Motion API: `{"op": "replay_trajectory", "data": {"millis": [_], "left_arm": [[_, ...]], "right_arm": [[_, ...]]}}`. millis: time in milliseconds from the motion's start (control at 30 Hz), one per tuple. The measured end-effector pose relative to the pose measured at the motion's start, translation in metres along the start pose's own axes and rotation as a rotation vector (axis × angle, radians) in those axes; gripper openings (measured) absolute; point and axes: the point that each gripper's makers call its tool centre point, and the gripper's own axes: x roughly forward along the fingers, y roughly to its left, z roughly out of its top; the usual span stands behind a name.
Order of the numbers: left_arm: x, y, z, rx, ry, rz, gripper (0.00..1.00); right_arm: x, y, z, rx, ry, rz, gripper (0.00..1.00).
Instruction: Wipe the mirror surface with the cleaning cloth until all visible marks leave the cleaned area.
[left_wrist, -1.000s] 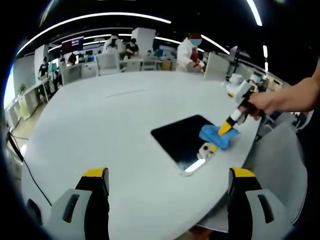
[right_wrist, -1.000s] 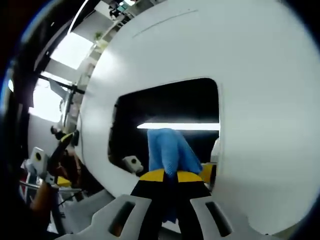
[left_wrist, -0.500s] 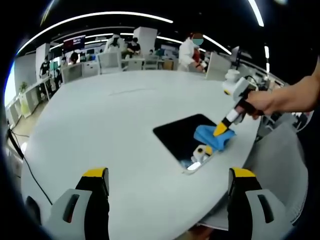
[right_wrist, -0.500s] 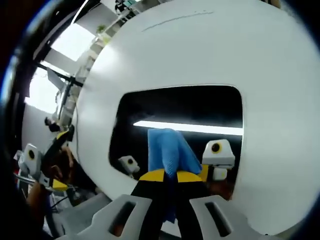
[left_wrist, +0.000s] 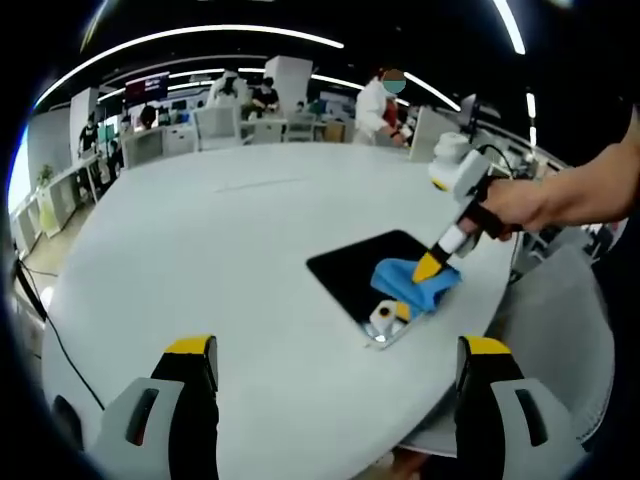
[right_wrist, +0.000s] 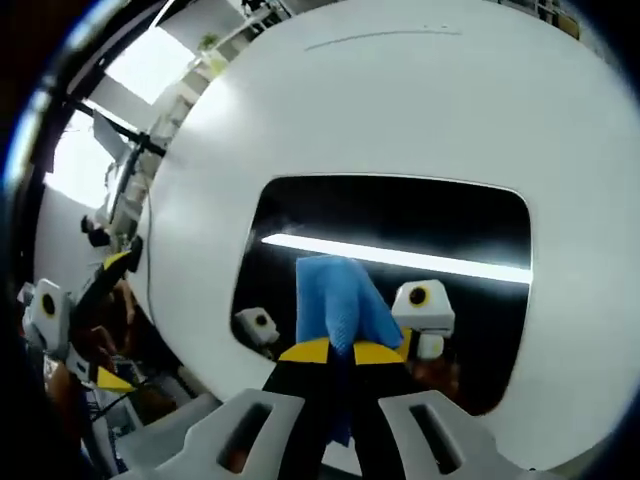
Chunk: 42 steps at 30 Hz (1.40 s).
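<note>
A dark rectangular mirror (left_wrist: 360, 268) (right_wrist: 400, 215) lies flat near the right edge of a round white table (left_wrist: 220, 260). A blue cleaning cloth (left_wrist: 412, 284) (right_wrist: 338, 298) rests on its near right part. My right gripper (left_wrist: 432, 266) (right_wrist: 338, 352) is shut on the cloth and presses it onto the glass; a hand holds it from the right. A ceiling light strip and the gripper itself reflect in the mirror. My left gripper (left_wrist: 335, 375) hangs open over the table's near side, well short of the mirror, with nothing between its fingers.
The white table (right_wrist: 420, 100) spreads wide to the left and far side of the mirror. Its edge drops off just right of the mirror, by a grey chair (left_wrist: 560, 330). People and desks (left_wrist: 250, 115) stand beyond the far rim.
My right gripper has dragged the cloth leftward across the mirror, further onto the glass. In the right gripper view more of the mirror has come into sight. The left gripper has stayed put.
</note>
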Motion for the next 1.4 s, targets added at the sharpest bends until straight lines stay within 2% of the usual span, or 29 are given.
{"op": "replay_trajectory", "data": {"millis": [467, 700, 1033, 1167, 1233, 1400], "left_arm": [[-0.005, 0.003, 0.0, 0.02, -0.002, 0.002, 1.0], [-0.003, 0.001, 0.003, 0.021, -0.012, -0.005, 1.0], [-0.007, -0.002, 0.003, 0.021, -0.006, -0.019, 1.0], [-0.007, -0.001, 0.002, 0.021, -0.001, -0.017, 1.0], [-0.007, 0.0, 0.004, 0.02, -0.007, -0.014, 1.0], [-0.007, 0.003, 0.004, 0.014, -0.009, -0.005, 1.0]], "right_arm": [[0.012, 0.034, 0.002, -0.03, 0.014, 0.026, 0.0], [0.02, 0.052, 0.004, -0.077, 0.01, 0.029, 0.01], [0.025, 0.066, 0.004, -0.084, 0.014, 0.052, 0.01], [0.028, 0.075, 0.004, -0.114, 0.018, 0.063, 0.01], [0.028, 0.075, 0.004, -0.135, 0.018, 0.048, 0.01], [0.027, 0.072, 0.004, -0.126, 0.032, 0.059, 0.01]]}}
